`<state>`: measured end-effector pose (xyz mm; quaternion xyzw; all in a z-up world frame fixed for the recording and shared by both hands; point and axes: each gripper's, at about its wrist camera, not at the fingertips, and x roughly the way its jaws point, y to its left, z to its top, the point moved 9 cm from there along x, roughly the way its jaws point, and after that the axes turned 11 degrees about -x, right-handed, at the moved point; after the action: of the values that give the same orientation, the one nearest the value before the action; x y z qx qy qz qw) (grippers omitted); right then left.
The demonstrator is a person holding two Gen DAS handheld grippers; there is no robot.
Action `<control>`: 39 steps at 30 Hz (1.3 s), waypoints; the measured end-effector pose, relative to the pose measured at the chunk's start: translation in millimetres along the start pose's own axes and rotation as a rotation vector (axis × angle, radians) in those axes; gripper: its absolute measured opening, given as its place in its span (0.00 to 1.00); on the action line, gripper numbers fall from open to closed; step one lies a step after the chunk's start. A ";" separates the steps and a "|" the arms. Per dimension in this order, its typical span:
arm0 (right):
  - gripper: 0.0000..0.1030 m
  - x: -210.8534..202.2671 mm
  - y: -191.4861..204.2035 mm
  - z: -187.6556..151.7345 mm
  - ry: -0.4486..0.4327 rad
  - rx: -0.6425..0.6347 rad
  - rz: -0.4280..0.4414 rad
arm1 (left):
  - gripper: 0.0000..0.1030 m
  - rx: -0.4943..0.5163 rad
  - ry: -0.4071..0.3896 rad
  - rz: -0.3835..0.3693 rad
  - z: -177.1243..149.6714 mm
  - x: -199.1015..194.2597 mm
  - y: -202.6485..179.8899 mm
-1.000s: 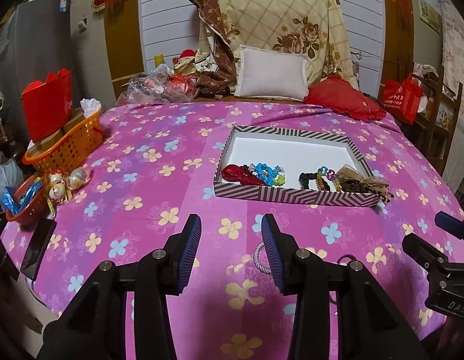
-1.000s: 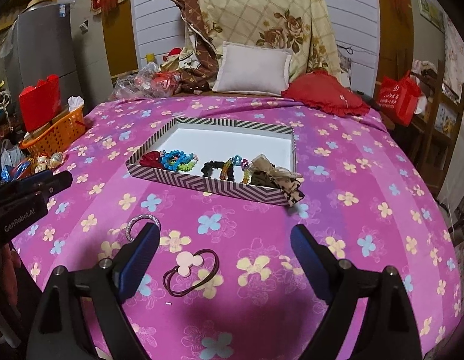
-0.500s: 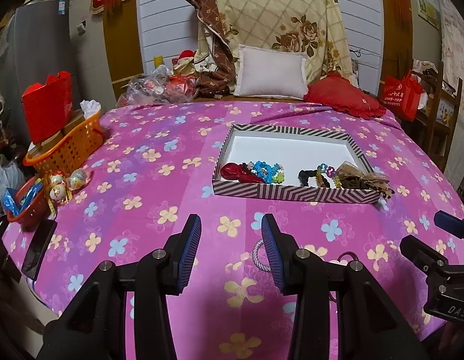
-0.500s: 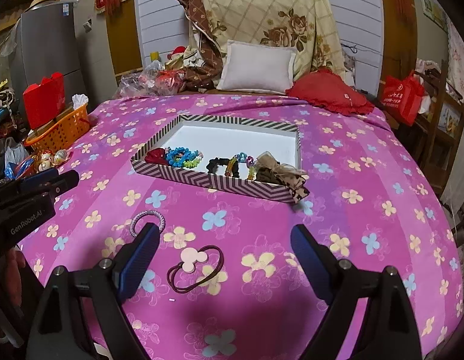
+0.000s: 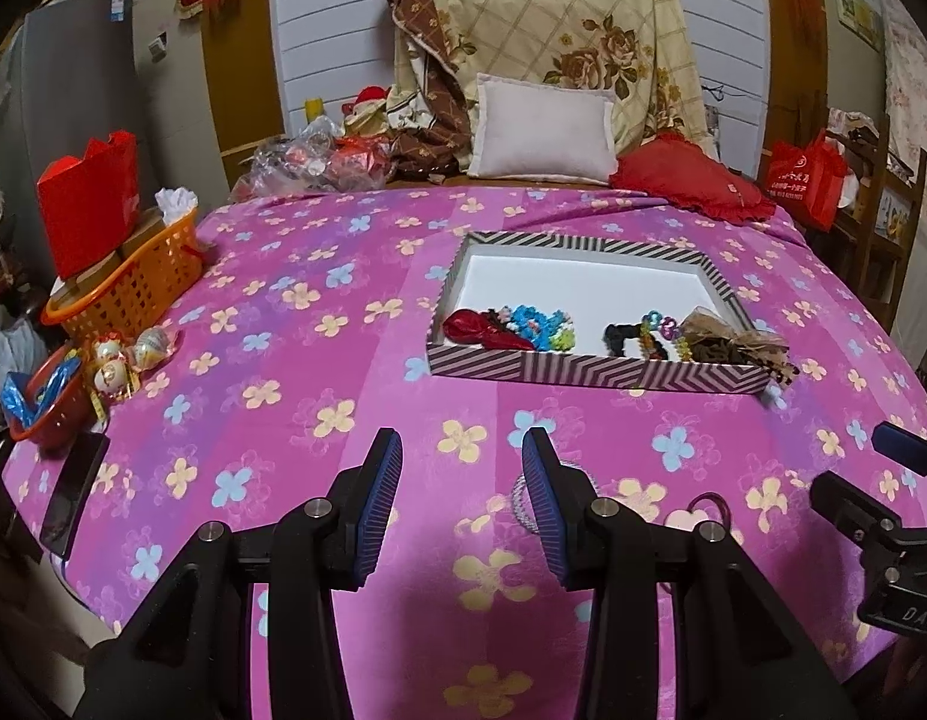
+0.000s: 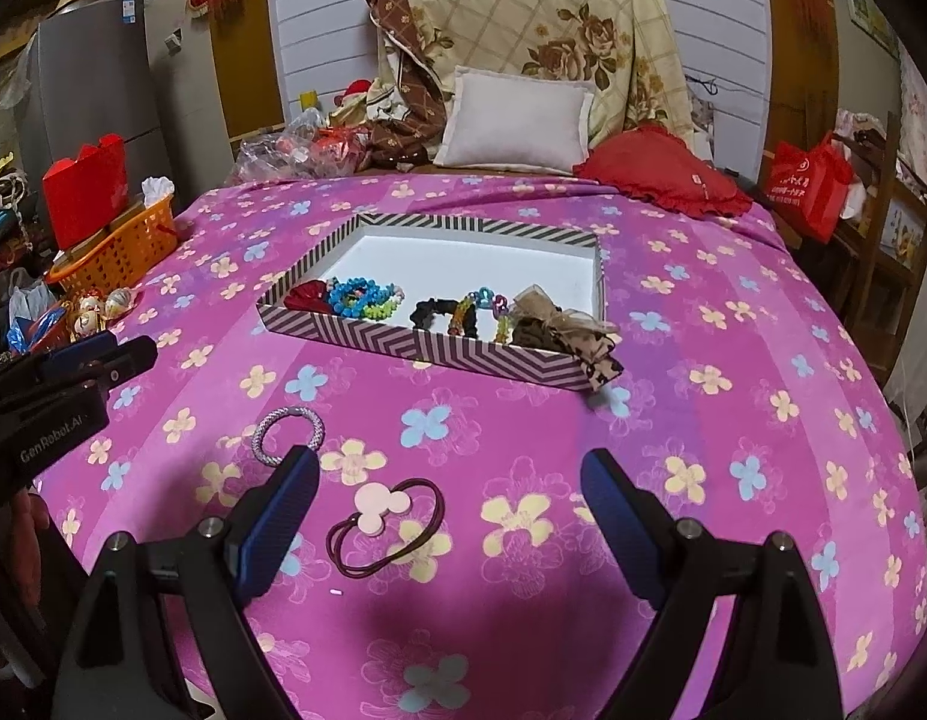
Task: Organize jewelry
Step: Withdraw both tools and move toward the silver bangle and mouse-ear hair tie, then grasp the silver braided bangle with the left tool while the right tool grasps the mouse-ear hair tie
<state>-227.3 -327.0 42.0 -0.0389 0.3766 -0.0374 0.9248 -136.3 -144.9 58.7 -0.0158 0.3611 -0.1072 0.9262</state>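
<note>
A striped box (image 5: pixel 583 369) (image 6: pixel 427 345) on the pink flowered cloth holds a red piece (image 5: pixel 484 327), blue-green bead bracelets (image 6: pixel 361 294), a black hair tie (image 6: pixel 430 309) and a brown bow (image 6: pixel 553 324). A silver sparkly ring-shaped band (image 6: pixel 288 433) and a dark hair tie with a pink mouse-head charm (image 6: pixel 382 516) lie on the cloth in front of the box. My left gripper (image 5: pixel 461 495) is open and empty above the cloth, with the silver band (image 5: pixel 520 504) partly hidden by its right finger. My right gripper (image 6: pixel 448 519) is wide open and empty, over the charm hair tie.
An orange basket (image 5: pixel 133 282) with a red bag (image 5: pixel 88 201) stands at the table's left edge, with small ornaments (image 5: pixel 124 354), a red bowl (image 5: pixel 40 402) and a dark phone (image 5: pixel 73 495) nearby. Pillows (image 5: pixel 541 132) and clutter lie behind the table.
Both grippers have drawn back and shifted slightly; the box sits a little farther in both views. Nothing was picked up.
</note>
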 end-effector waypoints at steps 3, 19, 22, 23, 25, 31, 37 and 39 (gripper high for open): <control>0.89 6.0 -3.3 -5.4 0.015 0.003 0.004 | 0.23 -0.025 0.037 -0.009 -2.9 8.8 9.7; 0.72 54.0 11.1 -47.1 0.135 -0.034 0.132 | 0.23 -0.063 0.212 -0.062 -40.5 58.0 12.1; 0.67 60.4 25.5 -48.2 0.135 -0.069 0.176 | 0.23 -0.063 0.220 -0.059 -42.8 63.5 12.0; 0.66 63.5 30.5 -48.1 0.137 -0.083 0.187 | 0.23 -0.064 0.223 -0.058 -43.4 65.5 12.4; 0.57 69.5 39.5 -47.4 0.140 -0.116 0.209 | 0.23 -0.067 0.229 -0.057 -44.0 68.0 12.4; 0.43 88.0 55.6 -43.6 0.156 -0.195 0.229 | 0.23 -0.069 0.235 -0.054 -44.1 73.4 13.5; 0.44 96.7 54.7 -39.2 0.146 -0.221 0.257 | 0.23 -0.073 0.250 -0.074 -44.4 77.4 9.9; 0.44 97.6 55.1 -38.1 0.148 -0.232 0.267 | 0.23 -0.076 0.265 -0.086 -46.3 80.1 6.8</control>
<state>-182.1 -283.5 -58.4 -0.0922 0.4472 0.1267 0.8806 -108.8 -152.9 -29.6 -0.0521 0.4829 -0.1344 0.8637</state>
